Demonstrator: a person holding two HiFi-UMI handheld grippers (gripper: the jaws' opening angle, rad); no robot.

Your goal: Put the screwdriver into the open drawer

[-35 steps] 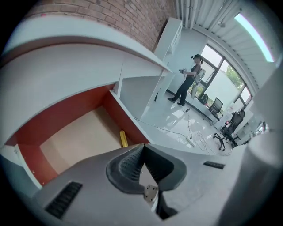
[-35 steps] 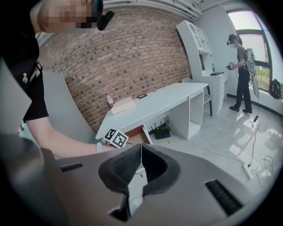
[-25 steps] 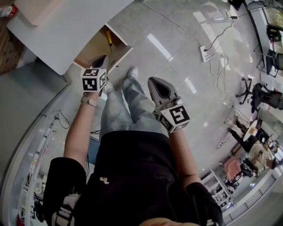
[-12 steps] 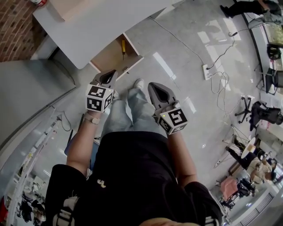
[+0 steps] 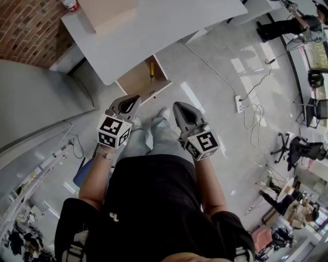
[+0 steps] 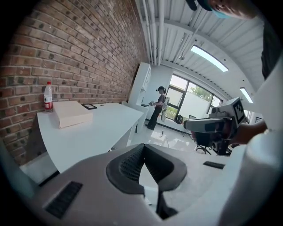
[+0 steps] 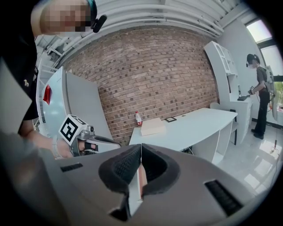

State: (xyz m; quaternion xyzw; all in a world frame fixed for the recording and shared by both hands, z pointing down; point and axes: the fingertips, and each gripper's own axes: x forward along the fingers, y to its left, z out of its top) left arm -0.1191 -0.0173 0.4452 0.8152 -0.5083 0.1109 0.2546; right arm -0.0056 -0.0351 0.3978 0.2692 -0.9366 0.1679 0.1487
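Note:
The screwdriver (image 5: 151, 69), with a yellow handle, lies inside the open wooden drawer (image 5: 137, 82) under the white desk (image 5: 169, 25). My left gripper (image 5: 132, 100) hangs shut and empty just short of the drawer's front, pointing toward it. My right gripper (image 5: 179, 107) is level with it to the right, also shut with nothing in it. In the left gripper view the left gripper (image 6: 142, 146) has its jaws pressed together, and the right gripper (image 6: 212, 126) shows beside it. The right gripper view shows the right gripper (image 7: 140, 148) closed, facing the desk (image 7: 194, 123).
A cardboard box (image 5: 107, 10) and a red-capped bottle (image 5: 69, 5) stand on the desk by the brick wall. A grey cabinet (image 5: 41, 102) flanks the left. A power strip (image 5: 238, 105) with cables lies on the floor at the right. Another person (image 7: 261, 101) stands far off.
The left gripper has drawn back from the drawer's front. The head view has swung so more of the desk shows. The screwdriver stays in the drawer.

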